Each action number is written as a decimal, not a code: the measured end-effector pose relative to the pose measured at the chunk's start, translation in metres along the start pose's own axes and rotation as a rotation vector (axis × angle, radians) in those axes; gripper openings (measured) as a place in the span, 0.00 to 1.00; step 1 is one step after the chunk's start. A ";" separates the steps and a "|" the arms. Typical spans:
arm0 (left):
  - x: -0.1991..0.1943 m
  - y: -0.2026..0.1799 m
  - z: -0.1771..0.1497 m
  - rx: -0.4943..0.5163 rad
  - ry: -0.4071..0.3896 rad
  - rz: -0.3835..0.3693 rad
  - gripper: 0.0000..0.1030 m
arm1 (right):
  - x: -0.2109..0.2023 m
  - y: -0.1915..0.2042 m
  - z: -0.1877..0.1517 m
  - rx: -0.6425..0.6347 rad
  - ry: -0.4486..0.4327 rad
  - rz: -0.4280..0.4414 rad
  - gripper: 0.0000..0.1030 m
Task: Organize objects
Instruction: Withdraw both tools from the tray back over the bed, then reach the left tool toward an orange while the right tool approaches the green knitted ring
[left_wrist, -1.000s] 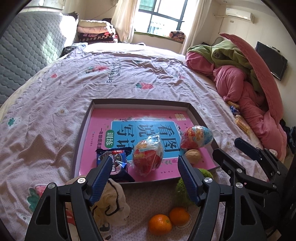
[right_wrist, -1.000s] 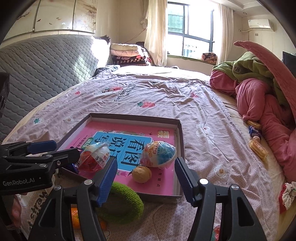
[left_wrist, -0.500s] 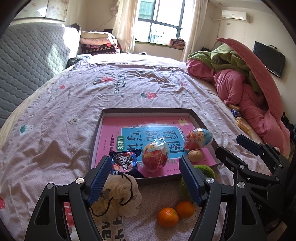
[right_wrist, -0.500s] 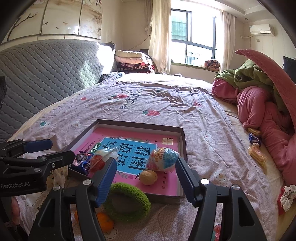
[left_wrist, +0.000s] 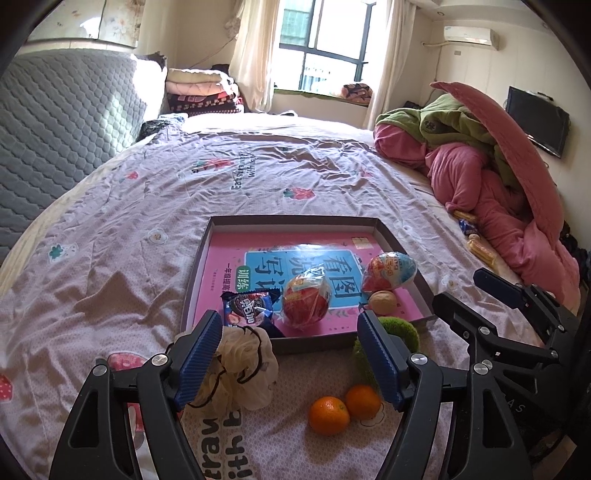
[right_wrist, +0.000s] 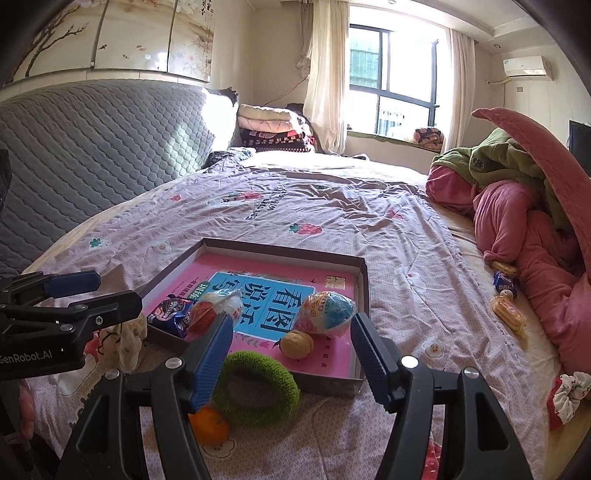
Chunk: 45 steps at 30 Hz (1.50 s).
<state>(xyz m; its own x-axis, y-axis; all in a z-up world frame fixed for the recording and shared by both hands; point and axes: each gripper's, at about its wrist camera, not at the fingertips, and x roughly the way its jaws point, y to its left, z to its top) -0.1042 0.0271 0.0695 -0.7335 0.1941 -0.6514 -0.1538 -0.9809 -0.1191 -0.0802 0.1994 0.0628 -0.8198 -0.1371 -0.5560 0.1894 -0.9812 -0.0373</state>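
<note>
Bedroom scene, bed (left_wrist: 258, 177) with a pink floral sheet carries everything. Shallow tray (left_wrist: 295, 220) sits mid-bed with a pink book (left_wrist: 229, 254) lying flat as its floor. Inside it: cookie packet (left_wrist: 249, 308), red wrapped egg (left_wrist: 306, 301), blue-and-red wrapped egg (left_wrist: 389, 271), walnut (left_wrist: 383, 301), all bunched at the near edge.

Compared with a second ago both wrist views have pulled back and slightly up: the tray looks farther off, and the two oranges (left_wrist: 343, 406) and cream mesh puff (left_wrist: 243, 369) in front of the tray are now fully in sight. Nothing in the tray has shifted. Reads as a retreat after a drop, with the next pick likely among the loose items outside.

Left claw (left_wrist: 290, 360) is released, jaws wide, nothing between them; the puff only lies beyond its left finger. Right claw (right_wrist: 291, 354) is likewise released and empty, with the green knitted ring (right_wrist: 255, 387) on the sheet under it, just outside the tray's near wall.

Blue-and-red egg lies on its side, long axis roughly across the tray, narrow end toward the right wall in the left view. Red egg's crimped wrapper tip points away toward the window (left_wrist: 325, 40). Packet's long axis runs left-right. Ring lies tilted against the tray wall, hole facing up toward the camera
</note>
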 end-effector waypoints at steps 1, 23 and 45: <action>0.000 0.000 -0.002 0.002 0.002 0.005 0.74 | -0.001 0.000 -0.001 0.000 0.002 0.002 0.64; -0.004 -0.006 -0.052 0.055 0.042 0.058 0.74 | -0.004 -0.001 -0.027 0.012 0.063 0.022 0.64; 0.008 -0.021 -0.080 0.130 0.114 0.030 0.74 | 0.002 0.002 -0.043 -0.018 0.119 0.031 0.64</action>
<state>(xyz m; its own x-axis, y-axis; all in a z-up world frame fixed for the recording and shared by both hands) -0.0542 0.0485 0.0071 -0.6605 0.1551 -0.7346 -0.2232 -0.9748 -0.0051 -0.0579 0.2035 0.0260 -0.7440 -0.1491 -0.6513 0.2240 -0.9740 -0.0329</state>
